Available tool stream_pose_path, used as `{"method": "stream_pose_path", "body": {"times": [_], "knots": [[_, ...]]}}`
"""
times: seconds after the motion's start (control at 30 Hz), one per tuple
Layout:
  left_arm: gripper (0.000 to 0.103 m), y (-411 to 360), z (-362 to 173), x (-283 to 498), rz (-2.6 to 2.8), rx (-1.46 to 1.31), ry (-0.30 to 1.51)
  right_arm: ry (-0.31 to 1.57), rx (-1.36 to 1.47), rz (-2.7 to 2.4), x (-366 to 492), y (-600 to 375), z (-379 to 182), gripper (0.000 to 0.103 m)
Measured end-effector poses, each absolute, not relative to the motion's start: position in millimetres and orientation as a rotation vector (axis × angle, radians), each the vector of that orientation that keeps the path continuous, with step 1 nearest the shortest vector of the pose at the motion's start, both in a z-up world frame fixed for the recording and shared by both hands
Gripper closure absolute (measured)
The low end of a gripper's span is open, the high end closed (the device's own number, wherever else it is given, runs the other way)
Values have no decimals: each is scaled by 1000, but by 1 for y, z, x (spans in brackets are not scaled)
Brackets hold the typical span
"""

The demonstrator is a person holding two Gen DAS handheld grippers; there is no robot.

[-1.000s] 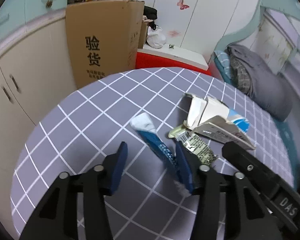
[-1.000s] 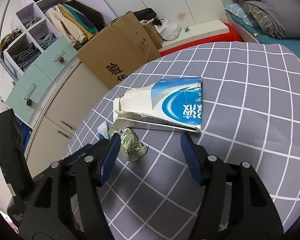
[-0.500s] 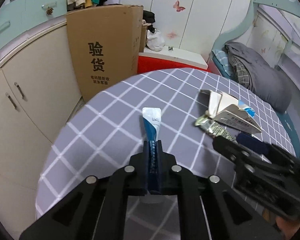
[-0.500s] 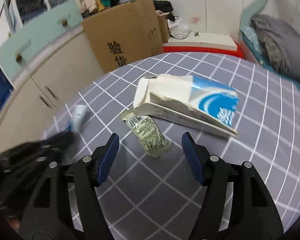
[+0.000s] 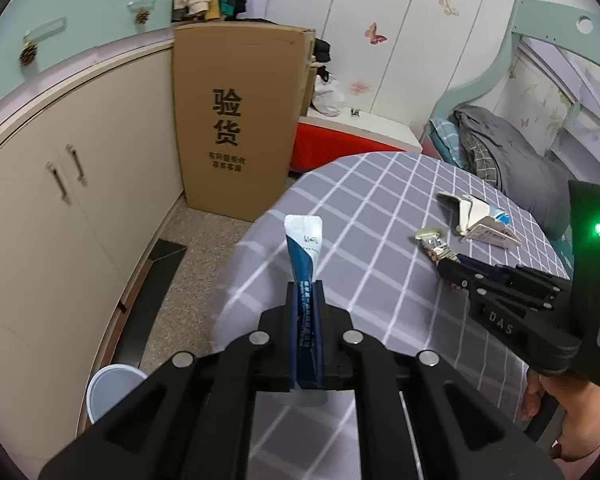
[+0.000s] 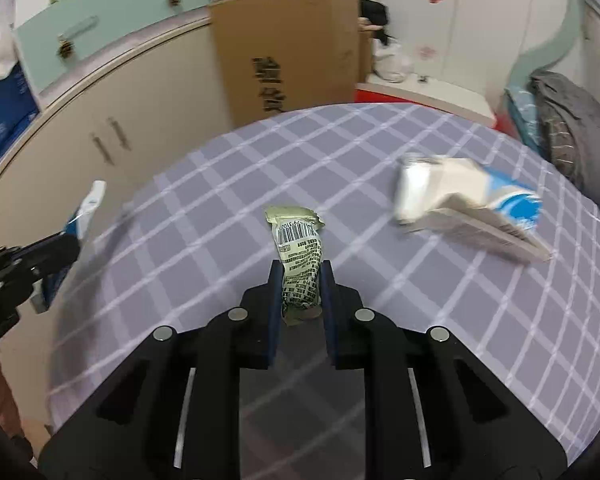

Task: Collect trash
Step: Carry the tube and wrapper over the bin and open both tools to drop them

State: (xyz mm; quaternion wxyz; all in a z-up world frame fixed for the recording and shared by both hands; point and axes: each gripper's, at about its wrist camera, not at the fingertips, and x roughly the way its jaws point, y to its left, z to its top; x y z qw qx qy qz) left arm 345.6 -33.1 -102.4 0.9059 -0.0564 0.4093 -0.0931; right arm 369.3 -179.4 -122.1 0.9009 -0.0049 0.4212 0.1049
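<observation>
My left gripper (image 5: 305,284) is shut on a blue and white sachet (image 5: 304,236), held upright in the air over the left edge of the round grey checked table (image 5: 380,192). In the right wrist view my right gripper (image 6: 300,268) is closing its jaws on a crumpled green wrapper (image 6: 296,236) with a barcode; the pads press its lower end. A flattened blue and white carton (image 6: 468,204) lies on the table to the right of it. The left gripper (image 6: 70,240) and its sachet (image 6: 90,204) appear at the left.
A tall cardboard box (image 5: 236,120) stands on the floor beyond the table, beside cream cabinets (image 5: 72,184). A white bin (image 5: 112,388) sits on the floor at lower left. A bed with a grey blanket (image 5: 512,160) lies at the right. A person's hand (image 5: 572,420) holds the right gripper.
My left gripper shut on the sachet and carried it off the cloth towards the table's left edge. My right gripper swung from the carton to the green wrapper and closed on it.
</observation>
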Motion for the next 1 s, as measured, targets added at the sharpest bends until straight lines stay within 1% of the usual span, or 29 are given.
{"method": "stream_pose_path", "body": {"times": [0.17, 0.3, 0.47, 0.57, 0.77, 1.0], "knots": [[97, 15, -101, 324, -162, -156, 835, 860, -36, 329, 350, -115, -111, 85], [97, 69, -102, 302, -102, -203, 827, 849, -64, 434, 334, -51, -102, 85], [97, 134, -110, 278, -21, -259, 825, 858, -109, 546, 317, 29, -105, 85], [97, 179, -120, 261, 37, -296, 832, 881, -112, 602, 311, 68, -115, 85], [97, 244, -148, 235, 125, -349, 859, 952, -113, 692, 299, 139, -145, 85], [97, 285, -189, 217, 202, -381, 914, 1026, -107, 729, 291, 188, -184, 85]]}}
